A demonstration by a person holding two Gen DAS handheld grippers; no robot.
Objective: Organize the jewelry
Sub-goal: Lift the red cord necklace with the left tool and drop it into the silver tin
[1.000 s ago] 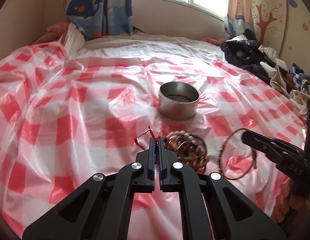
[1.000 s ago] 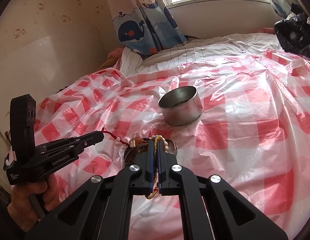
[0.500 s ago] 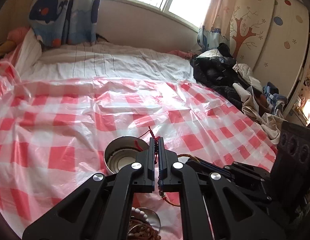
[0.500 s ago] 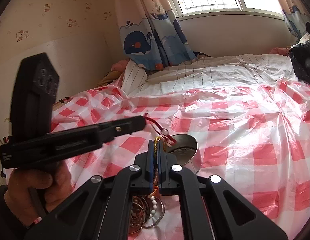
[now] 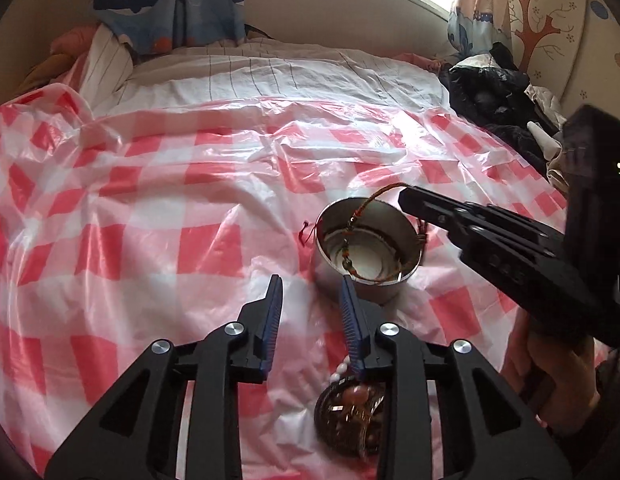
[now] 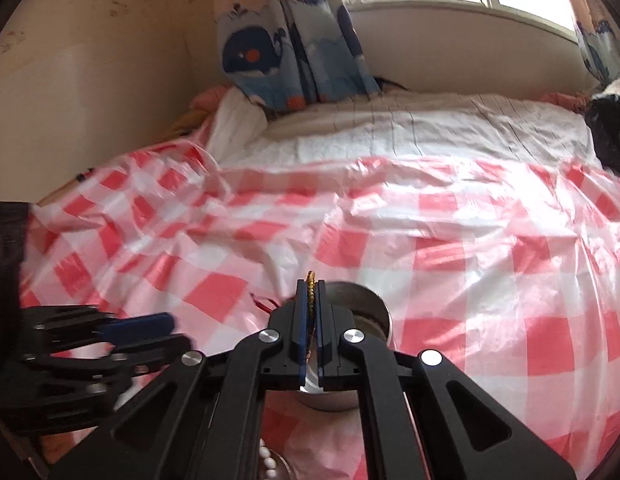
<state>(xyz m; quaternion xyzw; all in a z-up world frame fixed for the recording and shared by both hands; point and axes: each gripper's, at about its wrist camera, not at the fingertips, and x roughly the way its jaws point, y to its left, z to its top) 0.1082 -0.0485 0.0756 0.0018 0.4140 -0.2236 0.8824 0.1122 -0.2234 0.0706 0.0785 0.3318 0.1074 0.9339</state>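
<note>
1 thin braided bracelet, light and limp, hangs from the right gripper over the metal tin at 1 o'clock of the left gripper, whose fingers stand apart, empty. In the right wrist view the right gripper is clamped on the cord, a sound hold; the slick checkered plastic sheet covers a soft bed below a window at 12 o'clock.

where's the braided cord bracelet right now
In the left wrist view the braided cord bracelet hangs from the shut right gripper, dangling into the metal tin.
</note>
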